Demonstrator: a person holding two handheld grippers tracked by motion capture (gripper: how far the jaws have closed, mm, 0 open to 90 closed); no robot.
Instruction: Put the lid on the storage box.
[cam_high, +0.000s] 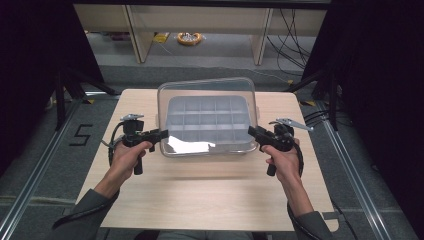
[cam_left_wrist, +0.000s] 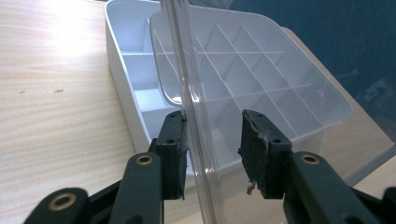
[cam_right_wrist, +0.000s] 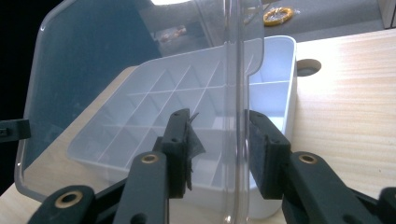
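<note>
- Where the high view looks down on my side, I see the clear lid (cam_high: 207, 112) lifted and tilted above the white divided box (cam_high: 207, 131), which sits near the far middle of the wooden table (cam_high: 200, 195). My left gripper (cam_high: 161, 134) meets the lid's left edge and my right gripper (cam_high: 251, 131) its right edge, one on each side of the box.
- From up here the table has bare wood on my near side and narrow strips to the left and right of the box; the box's far side lies close to the table's far edge, with grey floor beyond.
- In the left gripper view, I look along my jaws with the lid's rim standing between them: it lies against the left pad, the right pad stands a little off, and the jaws are nearly together, so I read them as clamped on the lid. The box's grid of compartments, all bare, shows through the plastic.
- In the right gripper view, the rim again runs upright between my jaws, next to the right pad, with a gap at the left pad (cam_right_wrist: 194, 140), whose rubber is torn; I take this grip as clamped on the lid too. A round hole (cam_right_wrist: 308, 66) in the tabletop sits just beside the box's corner.
</note>
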